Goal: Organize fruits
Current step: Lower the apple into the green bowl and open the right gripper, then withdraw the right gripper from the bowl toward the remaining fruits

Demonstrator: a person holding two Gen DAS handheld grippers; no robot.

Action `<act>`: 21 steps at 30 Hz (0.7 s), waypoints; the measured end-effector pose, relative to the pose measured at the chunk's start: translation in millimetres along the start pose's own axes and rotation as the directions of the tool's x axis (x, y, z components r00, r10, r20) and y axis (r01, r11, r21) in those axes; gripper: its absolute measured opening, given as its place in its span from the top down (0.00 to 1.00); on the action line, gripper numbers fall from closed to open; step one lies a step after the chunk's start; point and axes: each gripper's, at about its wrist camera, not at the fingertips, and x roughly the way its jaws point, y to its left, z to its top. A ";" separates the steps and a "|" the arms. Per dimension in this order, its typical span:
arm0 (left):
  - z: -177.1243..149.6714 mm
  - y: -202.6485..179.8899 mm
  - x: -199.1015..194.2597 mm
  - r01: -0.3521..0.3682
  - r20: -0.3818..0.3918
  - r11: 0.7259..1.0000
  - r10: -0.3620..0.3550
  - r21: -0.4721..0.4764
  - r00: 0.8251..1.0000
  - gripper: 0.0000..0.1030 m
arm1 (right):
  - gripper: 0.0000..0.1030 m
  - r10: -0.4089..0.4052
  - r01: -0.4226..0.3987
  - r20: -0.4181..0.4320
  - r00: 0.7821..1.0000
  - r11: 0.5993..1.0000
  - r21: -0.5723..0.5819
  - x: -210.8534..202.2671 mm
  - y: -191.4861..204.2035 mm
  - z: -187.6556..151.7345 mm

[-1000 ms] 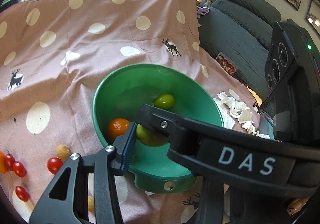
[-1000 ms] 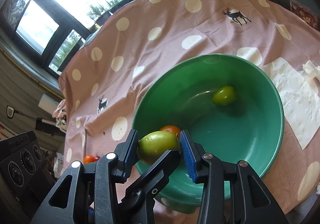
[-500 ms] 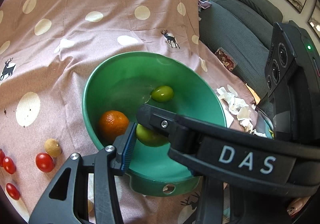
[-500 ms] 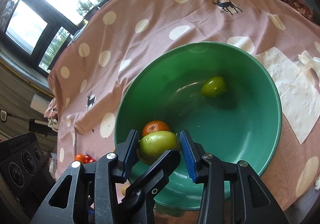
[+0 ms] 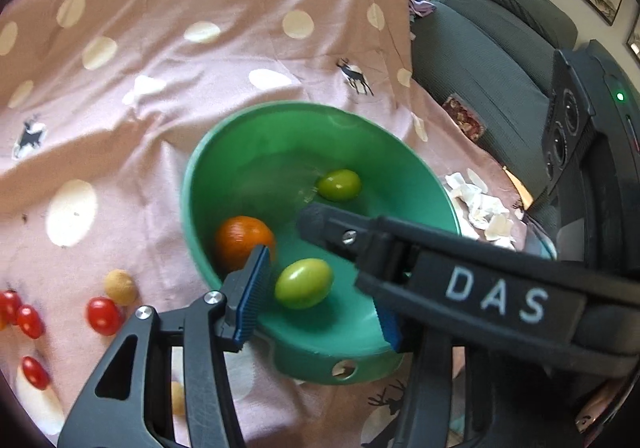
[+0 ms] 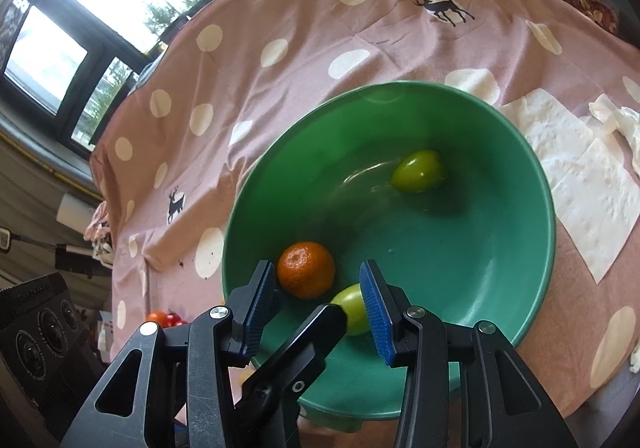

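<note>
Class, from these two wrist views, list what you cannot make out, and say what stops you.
1. Left wrist view: the left hand-held gripper's right finger is mostly hidden behind the black DAS-marked bar.
2. Right wrist view: the nearer green fruit is partly covered by the right hand-held gripper's pad and a black bar.
3. Right wrist view: the tomatoes are half hidden behind a finger, so their number is unclear.

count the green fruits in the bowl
2. One green fruit lies at the far side of the bowl; the other sits at the near side beside the orange, between open jaws.
</note>
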 end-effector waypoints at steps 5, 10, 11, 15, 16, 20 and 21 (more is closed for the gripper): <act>-1.1 7.1 -22.2 -0.065 0.039 0.998 0.066 -0.009 0.997 0.37 | 0.55 -0.032 0.033 0.052 0.998 0.999 -0.017 -8.4 4.6 -0.3; -4.5 26.4 -46.9 -0.187 0.093 0.981 0.192 -0.056 0.977 0.33 | 0.54 -0.034 0.038 0.100 0.994 0.998 -0.046 -13.9 13.4 -0.2; -6.0 32.9 -52.4 -0.201 0.094 0.977 0.207 -0.073 0.974 0.33 | 0.54 -0.030 0.036 0.111 0.993 0.998 -0.053 -14.8 15.7 -0.5; -12.0 56.5 -72.2 -0.270 0.104 0.950 0.288 -0.154 0.952 0.29 | 0.54 -0.018 0.029 0.139 0.990 0.996 -0.083 -17.2 27.1 -2.4; -14.9 62.8 -78.0 -0.300 0.109 0.937 0.321 -0.177 0.941 0.26 | 0.53 -0.013 0.026 0.144 0.990 0.996 -0.090 -17.1 30.1 -3.2; -33.2 94.1 -101.4 -0.386 0.109 0.875 0.432 -0.292 0.895 0.22 | 0.46 0.003 0.016 0.160 0.987 0.992 -0.123 -15.0 45.5 -6.4; -40.2 103.0 -106.7 -0.402 0.100 0.855 0.454 -0.327 0.885 0.21 | 0.46 0.015 0.008 0.160 0.987 0.990 -0.140 -14.0 50.7 -7.7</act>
